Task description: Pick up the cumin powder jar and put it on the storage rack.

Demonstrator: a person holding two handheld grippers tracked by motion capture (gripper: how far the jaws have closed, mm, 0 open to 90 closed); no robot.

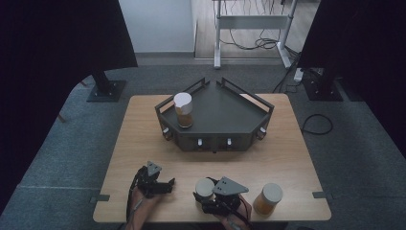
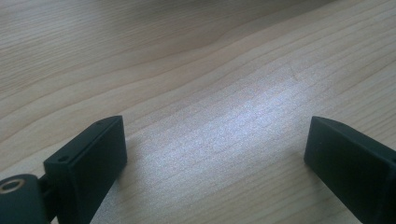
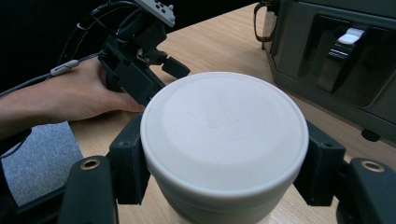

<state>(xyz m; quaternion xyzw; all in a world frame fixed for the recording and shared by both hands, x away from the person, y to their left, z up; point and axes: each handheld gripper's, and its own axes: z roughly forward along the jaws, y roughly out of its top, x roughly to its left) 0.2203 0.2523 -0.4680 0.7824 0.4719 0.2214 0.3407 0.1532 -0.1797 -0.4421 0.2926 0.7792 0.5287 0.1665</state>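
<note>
Near table front edge — R gripper [image 1: 205, 194] clamps white-lidded jar [image 3: 223, 135]; L gripper [image 1: 165, 184] rests low, jaws spread, empty.

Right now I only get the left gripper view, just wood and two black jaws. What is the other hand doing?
Observer: The right gripper is shut on a white-lidded jar, its jaws pressed to the sides just under the lid.
Operator: Are there more jars?
Observer: Yes, two. One jar with orange contents stands on the table to the right of that hand; another jar stands at the left end of a dark tray.
Operator: And my gripper?
Observer: The left gripper lies low over the table near its front edge, open, with nothing between its jaws.
</note>
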